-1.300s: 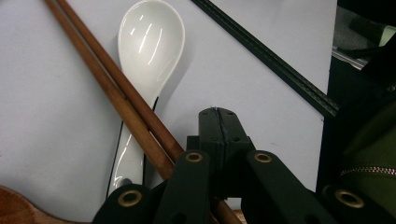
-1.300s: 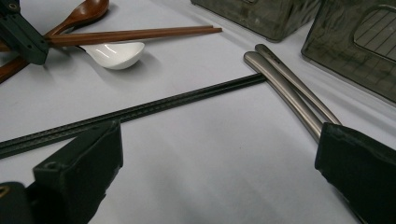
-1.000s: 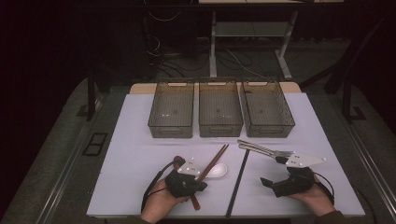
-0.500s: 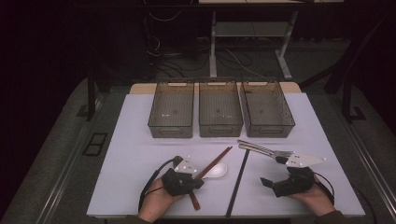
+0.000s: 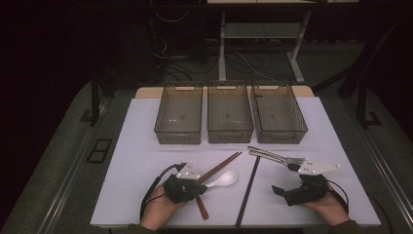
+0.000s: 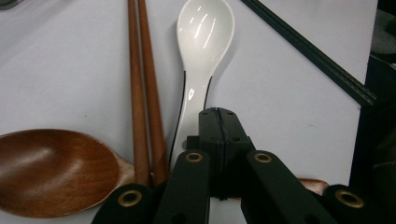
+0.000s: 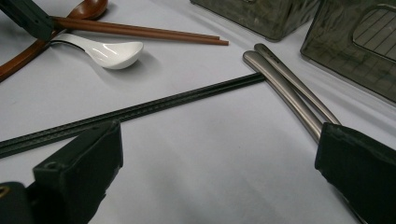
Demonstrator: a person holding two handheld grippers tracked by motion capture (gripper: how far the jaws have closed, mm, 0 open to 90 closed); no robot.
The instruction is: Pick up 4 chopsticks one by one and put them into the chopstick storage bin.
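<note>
Left gripper (image 5: 197, 186) shifted slightly left since earlier, clamped on white spoon (image 6: 201, 56) handle, near-left beside brown chopsticks (image 6: 144, 93). Right gripper (image 7: 219, 177) unmoved, gaping, holding nothing. White table (image 5: 141, 146), dark room.

A glossy white ceramic spoon (image 6: 204, 42) lies flat on the near-left part of the white table, bowl facing up and pointing right, just beside a pair of brown wooden chopsticks (image 6: 142, 88).

The left tool (image 5: 198, 186) has slid left along the white spoon (image 5: 222, 179).
</note>
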